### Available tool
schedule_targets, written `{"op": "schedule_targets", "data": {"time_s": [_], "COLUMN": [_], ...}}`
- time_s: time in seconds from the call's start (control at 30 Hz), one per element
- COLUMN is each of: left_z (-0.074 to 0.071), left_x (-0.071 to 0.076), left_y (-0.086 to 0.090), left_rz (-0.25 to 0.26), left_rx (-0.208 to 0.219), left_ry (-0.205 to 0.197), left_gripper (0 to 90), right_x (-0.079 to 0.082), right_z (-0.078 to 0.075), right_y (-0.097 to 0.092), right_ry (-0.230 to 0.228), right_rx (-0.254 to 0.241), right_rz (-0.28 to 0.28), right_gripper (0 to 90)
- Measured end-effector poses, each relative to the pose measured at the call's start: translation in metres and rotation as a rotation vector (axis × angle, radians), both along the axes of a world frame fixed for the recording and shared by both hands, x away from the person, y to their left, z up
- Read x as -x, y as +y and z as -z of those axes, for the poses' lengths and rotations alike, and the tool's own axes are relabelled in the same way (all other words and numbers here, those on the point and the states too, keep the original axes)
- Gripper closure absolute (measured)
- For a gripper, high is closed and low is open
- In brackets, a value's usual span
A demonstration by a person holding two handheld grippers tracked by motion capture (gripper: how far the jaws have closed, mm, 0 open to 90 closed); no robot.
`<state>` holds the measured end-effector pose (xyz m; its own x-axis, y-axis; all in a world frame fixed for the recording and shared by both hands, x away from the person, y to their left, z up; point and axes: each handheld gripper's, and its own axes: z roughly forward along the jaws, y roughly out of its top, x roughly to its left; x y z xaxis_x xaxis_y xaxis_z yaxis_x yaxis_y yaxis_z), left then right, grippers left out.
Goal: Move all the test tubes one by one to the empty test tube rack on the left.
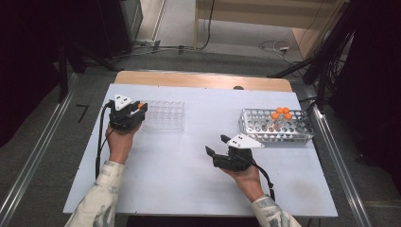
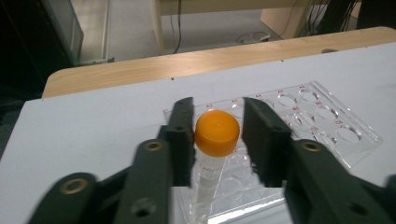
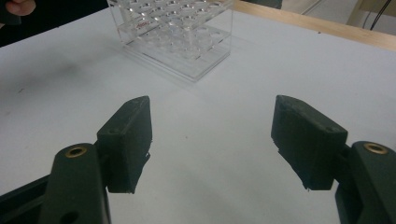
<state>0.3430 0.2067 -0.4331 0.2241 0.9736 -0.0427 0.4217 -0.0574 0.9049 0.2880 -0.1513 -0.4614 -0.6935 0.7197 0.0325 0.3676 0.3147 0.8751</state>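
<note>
Standing in clear rack (image 2: pixel 327 135), orange-capped tube (image 2: pixel 217 133) between spread left claw (image 2: pixel 217 140) jaws, untouched

Between the left hand-held gripper's (image 2: pixel 217 140) jaws, the tube's (image 2: pixel 205 182) lower end is running off the frame; whether the pads are touching its orange cap (image 2: pixel 217 132) is unclear.

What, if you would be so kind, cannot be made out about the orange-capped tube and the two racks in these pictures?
- Tube bottom: left gripper view, cut off by the lower edge and hidden between the jaws of the left gripper; its seating in the clear rack is unclear.
- Metal rack: high view, too small to count the capped tubes.
- Clear rack labels: blurred.
</note>
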Motion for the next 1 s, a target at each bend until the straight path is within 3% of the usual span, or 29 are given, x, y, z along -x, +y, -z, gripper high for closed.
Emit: {"op": "schedule_targets", "data": {"time_s": [0.17,0.33,0.47,0.53,1.0], "left_z": [-0.004,-0.011,-0.018,-0.019,-0.021], "left_x": [0.002,0.008,0.014,0.016,0.027], "left_y": [0.003,0.002,0.004,0.004,-0.012], "left_rz": [-0.004,-0.057,-0.053,-0.036,0.005], "left_rx": [0.032,0.045,0.116,0.137,0.108], "left_ry": [-0.005,-0.016,-0.007,-0.003,-0.01], "left_gripper": [45.2,30.9,22.7,21.1,19.3], "right_x": [0.0,0.0,-0.001,-0.002,-0.015], "right_z": [-0.001,-0.001,-0.003,-0.005,-0.013], "right_y": [-0.001,-0.005,-0.014,-0.02,-0.064], "right_ry": [-0.002,-0.005,-0.013,-0.016,-0.031], "right_rx": [-0.003,-0.006,-0.007,-0.012,-0.04], "right_rz": [0.001,0.013,0.038,0.058,0.199], "right_gripper": [27.4,27.4,27.4,27.4,27.4]}}
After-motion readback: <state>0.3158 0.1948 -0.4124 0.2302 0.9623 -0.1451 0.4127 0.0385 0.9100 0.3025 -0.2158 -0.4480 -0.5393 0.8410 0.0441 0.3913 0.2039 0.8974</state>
